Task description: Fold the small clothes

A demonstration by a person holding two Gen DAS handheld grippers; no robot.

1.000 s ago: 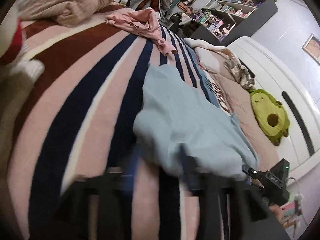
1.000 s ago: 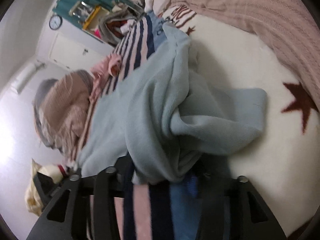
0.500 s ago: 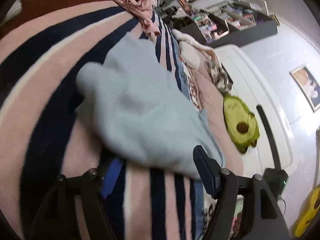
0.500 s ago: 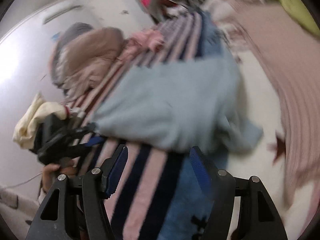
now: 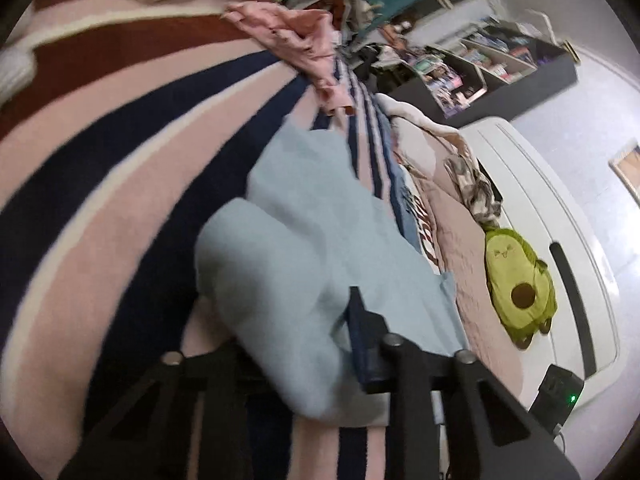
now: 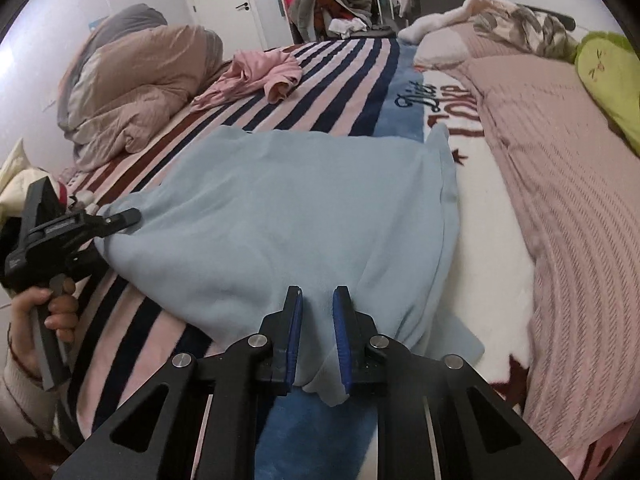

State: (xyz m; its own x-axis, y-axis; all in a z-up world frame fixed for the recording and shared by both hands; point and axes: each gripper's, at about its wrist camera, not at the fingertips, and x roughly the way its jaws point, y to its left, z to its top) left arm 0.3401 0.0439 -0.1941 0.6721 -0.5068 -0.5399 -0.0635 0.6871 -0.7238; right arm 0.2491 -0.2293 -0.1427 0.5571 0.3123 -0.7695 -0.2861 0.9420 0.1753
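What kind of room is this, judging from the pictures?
Most likely a bedroom: the light blue garment lies on a bed with a striped blanket, beside a bunched duvet and an avocado plush toy.

Soft matt fleece garment (image 6: 280, 208) on a plush striped blanket (image 6: 332, 92).

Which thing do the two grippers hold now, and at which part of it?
Both hold the light blue garment at its near edge: the right gripper pinches the right part, the left gripper the left corner.
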